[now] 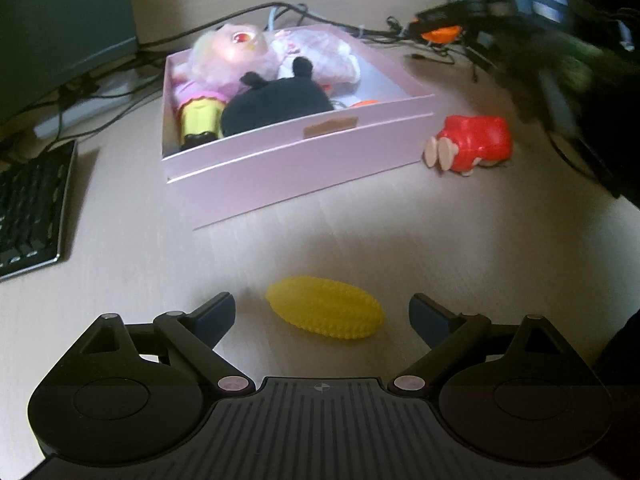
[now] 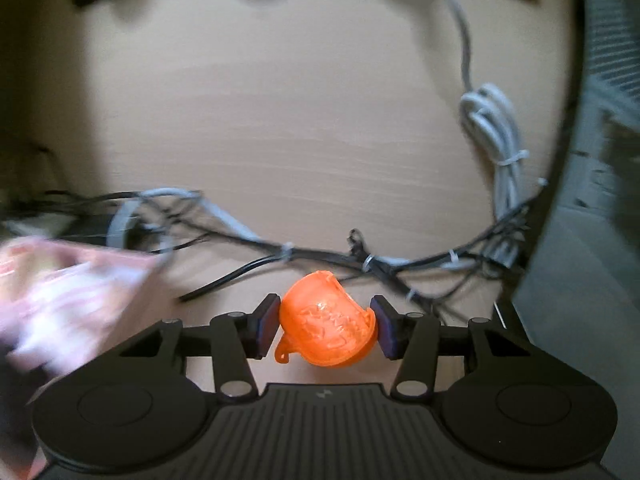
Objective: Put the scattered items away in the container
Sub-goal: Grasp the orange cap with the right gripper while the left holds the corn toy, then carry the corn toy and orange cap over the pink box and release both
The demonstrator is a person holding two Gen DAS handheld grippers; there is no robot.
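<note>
Now the left gripper (image 1: 323, 312) hangs wide open around the spiky yellow oval toy (image 1: 325, 307) on the desk, while the right gripper (image 2: 326, 326) clamps a translucent orange plastic shell (image 2: 326, 320); the pink cardboard box (image 2: 60, 300) smears into blur, cut off at the frame edge.

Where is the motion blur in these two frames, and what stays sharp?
Left wrist view: the dark gear top right is smeared; the pink box and yellow toy are fairly crisp. Right wrist view: the pink box at left streaks badly; the gripped orange toy stays sharp.
</note>
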